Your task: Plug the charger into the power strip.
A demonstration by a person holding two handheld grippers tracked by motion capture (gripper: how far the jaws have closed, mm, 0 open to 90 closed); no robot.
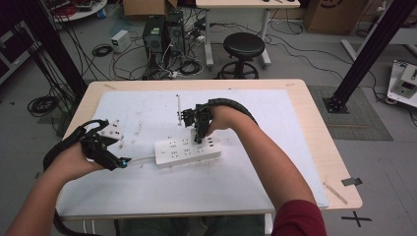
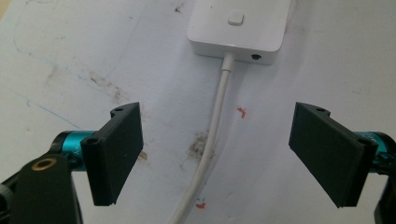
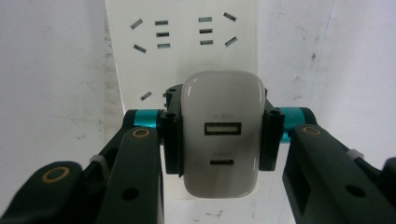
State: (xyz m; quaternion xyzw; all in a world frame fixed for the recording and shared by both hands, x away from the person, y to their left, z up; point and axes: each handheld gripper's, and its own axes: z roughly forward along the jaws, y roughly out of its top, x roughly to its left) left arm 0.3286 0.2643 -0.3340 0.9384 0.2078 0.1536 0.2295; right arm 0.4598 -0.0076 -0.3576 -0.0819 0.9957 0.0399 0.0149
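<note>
Clamped between right gripper (image 3: 217,135) jaws, white charger (image 3: 219,133) is sitting over power strip (image 1: 187,150); seating unconfirmed. Left gripper (image 2: 217,154) is gaping, straddling cord (image 2: 212,135) untouched.

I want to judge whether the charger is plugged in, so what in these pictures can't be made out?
- Charger prongs, right gripper view: hidden behind its own body, so seating in the power strip is unclear.
- High view: the right gripper and hand cover the charger.
- Port labels, right gripper view: too blurred to read.
- Strip's cable, left gripper view: cut off by the bottom edge between the open left gripper.
</note>
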